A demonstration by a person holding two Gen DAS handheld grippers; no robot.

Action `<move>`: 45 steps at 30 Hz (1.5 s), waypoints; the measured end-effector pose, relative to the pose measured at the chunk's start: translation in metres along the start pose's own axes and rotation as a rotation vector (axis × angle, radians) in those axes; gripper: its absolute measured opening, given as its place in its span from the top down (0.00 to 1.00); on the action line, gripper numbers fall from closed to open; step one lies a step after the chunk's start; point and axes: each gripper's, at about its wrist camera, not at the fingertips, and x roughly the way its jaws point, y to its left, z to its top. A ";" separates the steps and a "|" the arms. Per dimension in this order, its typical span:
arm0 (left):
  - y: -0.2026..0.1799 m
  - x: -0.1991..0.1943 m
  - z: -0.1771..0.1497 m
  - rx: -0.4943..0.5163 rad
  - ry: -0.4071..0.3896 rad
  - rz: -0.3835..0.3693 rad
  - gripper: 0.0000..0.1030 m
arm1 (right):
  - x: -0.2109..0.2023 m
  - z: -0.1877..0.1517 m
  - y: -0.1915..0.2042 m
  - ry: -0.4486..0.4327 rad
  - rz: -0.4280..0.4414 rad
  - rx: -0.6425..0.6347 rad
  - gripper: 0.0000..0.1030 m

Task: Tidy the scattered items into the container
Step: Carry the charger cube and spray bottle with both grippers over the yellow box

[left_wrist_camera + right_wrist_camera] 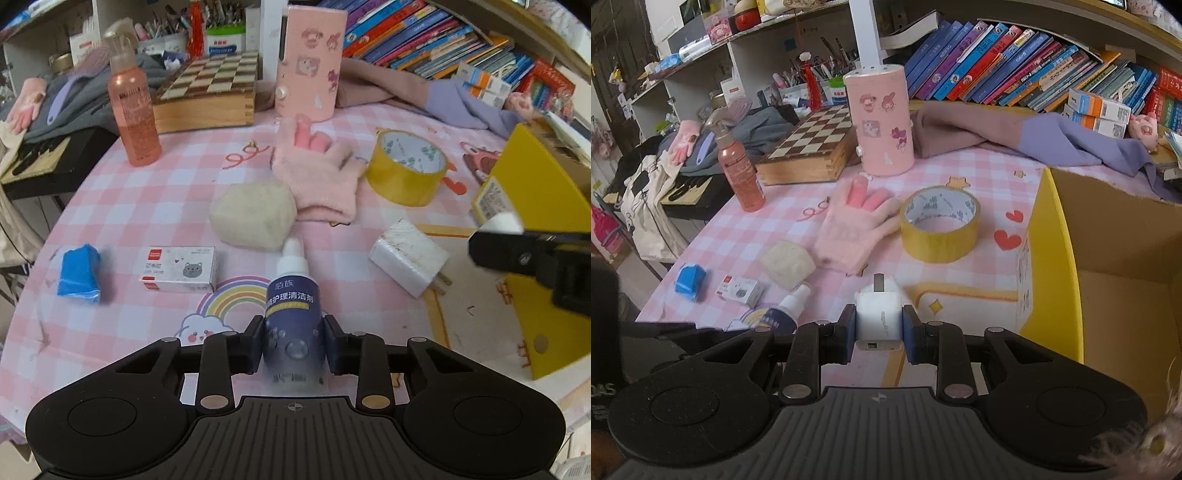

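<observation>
My left gripper [293,345] is shut on a dark blue cleaner bottle [291,306] with a white nozzle, held above the table. My right gripper [879,330] is shut on a white charger plug [878,314], prongs forward, just left of the yellow cardboard box [1056,258], which is open. In the left wrist view the right gripper [532,254] shows at the right edge in front of the box [535,206]. Loose on the pink checked cloth: a pink glove [317,173], yellow tape roll [406,168], beige pad [255,216], white eraser block [408,256], staple box [179,269], blue packet [79,275].
A pink spray bottle [133,107], a wooden chessboard box [207,92] and a pink sticker-covered cylinder [310,62] stand at the back. Purple cloth [1071,144] and books [1015,62] lie behind the box. The table edge drops off at the left.
</observation>
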 end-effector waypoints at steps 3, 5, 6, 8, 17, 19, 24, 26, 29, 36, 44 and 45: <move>0.000 -0.014 -0.004 0.008 -0.023 -0.021 0.70 | -0.004 -0.006 0.003 0.018 0.002 0.011 0.77; 0.003 -0.021 -0.007 -0.005 -0.032 -0.039 0.70 | -0.008 -0.010 0.004 0.026 0.004 0.017 0.77; 0.005 -0.026 -0.008 -0.015 -0.037 -0.049 0.70 | -0.010 -0.012 0.006 0.028 0.005 0.019 0.77; 0.008 -0.037 -0.010 -0.030 -0.049 -0.068 0.70 | -0.016 -0.015 0.009 0.025 0.009 0.017 0.77; 0.016 -0.097 -0.021 -0.056 -0.151 -0.140 0.70 | -0.055 -0.034 0.020 -0.007 0.020 0.013 0.77; 0.017 -0.108 -0.026 -0.055 -0.166 -0.152 0.70 | -0.065 -0.040 0.022 -0.014 0.013 0.013 0.77; 0.017 -0.134 -0.042 -0.037 -0.189 -0.177 0.70 | -0.091 -0.058 0.030 -0.041 0.004 0.010 0.77; 0.015 -0.143 -0.051 -0.024 -0.196 -0.180 0.70 | -0.100 -0.065 0.033 -0.052 0.002 0.011 0.77; 0.012 -0.154 -0.065 -0.015 -0.196 -0.188 0.70 | -0.113 -0.078 0.038 -0.061 0.001 0.017 0.77; 0.011 -0.178 -0.097 -0.019 -0.197 -0.203 0.70 | -0.142 -0.106 0.049 -0.072 -0.004 0.024 0.77; 0.003 -0.199 -0.126 -0.008 -0.197 -0.229 0.70 | -0.170 -0.138 0.057 -0.071 -0.014 0.028 0.77; 0.002 -0.201 -0.129 -0.006 -0.196 -0.232 0.70 | -0.173 -0.142 0.057 -0.068 -0.017 0.029 0.77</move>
